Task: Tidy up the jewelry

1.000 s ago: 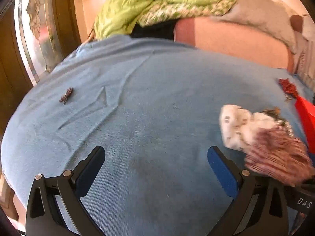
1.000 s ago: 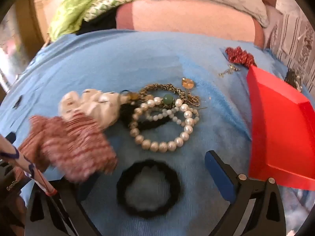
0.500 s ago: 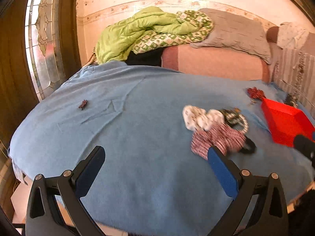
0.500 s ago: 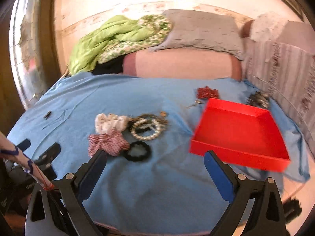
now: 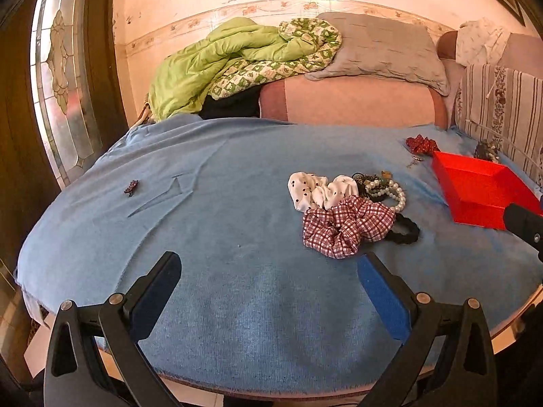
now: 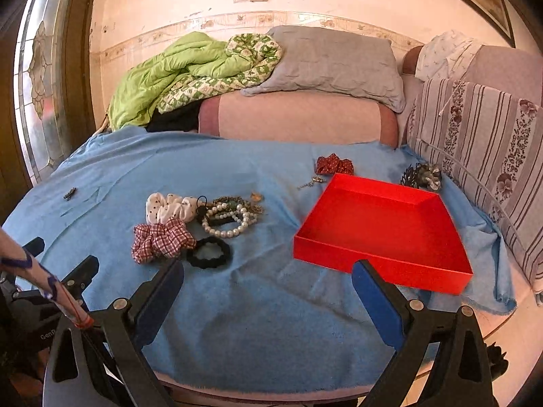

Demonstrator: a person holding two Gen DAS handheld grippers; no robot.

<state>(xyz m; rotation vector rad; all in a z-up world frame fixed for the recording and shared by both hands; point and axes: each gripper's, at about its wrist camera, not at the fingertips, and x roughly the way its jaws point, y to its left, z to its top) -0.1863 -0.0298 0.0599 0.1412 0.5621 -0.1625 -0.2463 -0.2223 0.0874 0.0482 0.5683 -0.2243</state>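
Looking over the bed (image 6: 254, 312) with its blue cover, I judge the job barely begun. The red tray (image 6: 383, 234) sits on the right side of the cover and holds nothing that I can see, so every piece is yet to be sorted.

Left of the tray lies the main heap: a red-checked scrunchie (image 6: 159, 240) nearest me, a white spotted scrunchie (image 6: 166, 207) just beyond and touching it, a black hair tie (image 6: 210, 252) beside the checked one, and a pearl bracelet (image 6: 227, 227) tangled with darker chains and beads that I cannot tell apart.

Past the tray's far edge rest a red bow (image 6: 334, 165) and a dark, silvery ornament (image 6: 422, 176), with a small metal charm (image 6: 310, 182) near the far left corner. Well apart, far out on the left of the cover, lies a tiny dark clip (image 5: 131, 188).

My left hand-held gripper (image 5: 268, 291) and right hand-held gripper (image 6: 268, 291) both hover over the near edge of the bed, jaws spread wide, carrying nothing. I reckon the heap needs untangling first.
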